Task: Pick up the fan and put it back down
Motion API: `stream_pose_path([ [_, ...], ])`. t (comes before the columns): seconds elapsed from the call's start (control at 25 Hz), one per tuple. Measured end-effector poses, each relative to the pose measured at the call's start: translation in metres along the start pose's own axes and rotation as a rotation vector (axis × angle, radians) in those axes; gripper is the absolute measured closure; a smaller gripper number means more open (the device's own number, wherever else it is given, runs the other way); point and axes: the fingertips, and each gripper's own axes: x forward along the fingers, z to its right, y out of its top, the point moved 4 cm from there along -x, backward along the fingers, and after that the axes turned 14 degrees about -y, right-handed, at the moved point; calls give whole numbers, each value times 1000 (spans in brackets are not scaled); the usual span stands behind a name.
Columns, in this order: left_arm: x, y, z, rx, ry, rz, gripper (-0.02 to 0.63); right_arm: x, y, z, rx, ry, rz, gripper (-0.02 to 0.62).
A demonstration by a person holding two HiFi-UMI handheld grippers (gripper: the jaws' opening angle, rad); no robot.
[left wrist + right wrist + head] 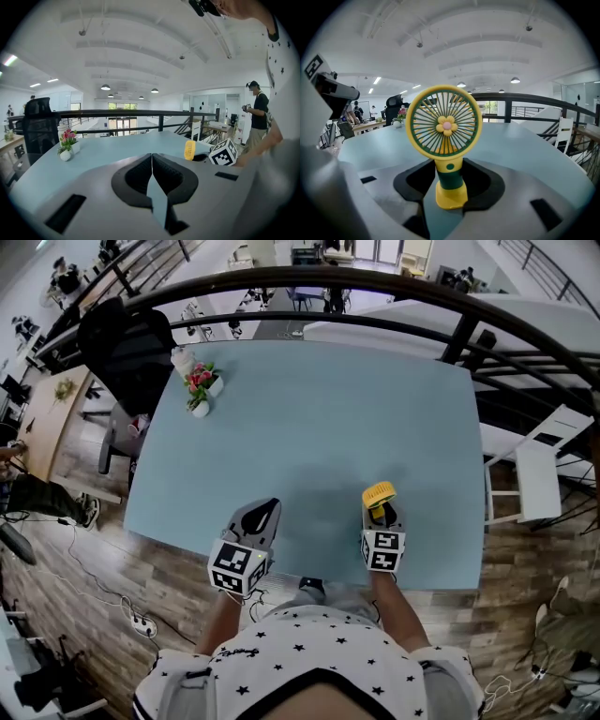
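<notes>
A small yellow and green hand fan (444, 126) stands upright on the pale blue table (309, 418), near its front right edge. My right gripper (449, 187) is open, with its dark jaws either side of the fan's handle and a slim gap showing beside it. From the head view the fan (379, 494) sits just ahead of the right gripper (380, 513). My left gripper (265, 512) rests at the front edge, to the left, shut with nothing in it. The left gripper view has its jaws (152, 164) meeting in a line, and the fan (189, 150) off to the right.
Small white pots of pink flowers (201, 385) stand at the table's far left corner, with a black chair (127, 343) behind them. A dark railing (375, 296) curves past the far edge. A white chair (539, 465) stands at the right.
</notes>
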Motion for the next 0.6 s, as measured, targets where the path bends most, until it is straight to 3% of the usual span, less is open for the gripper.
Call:
stream_pose_path([
  [0.6,1,-2,14,15,-66,16,577,-34,-1,-3,39,4,4,387],
])
